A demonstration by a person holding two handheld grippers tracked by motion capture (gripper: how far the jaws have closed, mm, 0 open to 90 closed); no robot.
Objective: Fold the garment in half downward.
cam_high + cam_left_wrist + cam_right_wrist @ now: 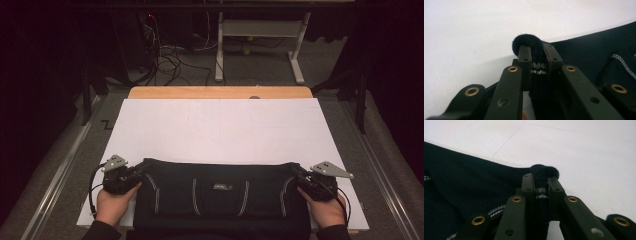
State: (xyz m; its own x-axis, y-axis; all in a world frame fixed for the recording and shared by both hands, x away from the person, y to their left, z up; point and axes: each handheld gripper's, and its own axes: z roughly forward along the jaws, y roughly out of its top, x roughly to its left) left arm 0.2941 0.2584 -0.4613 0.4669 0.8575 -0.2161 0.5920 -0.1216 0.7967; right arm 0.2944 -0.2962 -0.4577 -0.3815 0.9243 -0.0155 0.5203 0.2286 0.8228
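Observation:
A folded black knit garment (215, 195) with thin white stripes lies along the near edge of the white sheet (220, 130). My left gripper (141, 171) is shut on the garment's far-left corner. In the left gripper view the bunched black fabric (526, 42) bulges out past the tips of that gripper (537, 50). At the far-right corner my right gripper (296, 173) is shut the same way. The right gripper view has a roll of the cloth (544, 171) pinched in the gripper (541, 180). A hand holds each gripper from below.
The white sheet covers a wooden table whose far edge (220, 92) shows bare. Behind it on the floor are tangled cables (170, 60) and a white metal frame (260, 30). Metal rails (60, 170) run along both sides.

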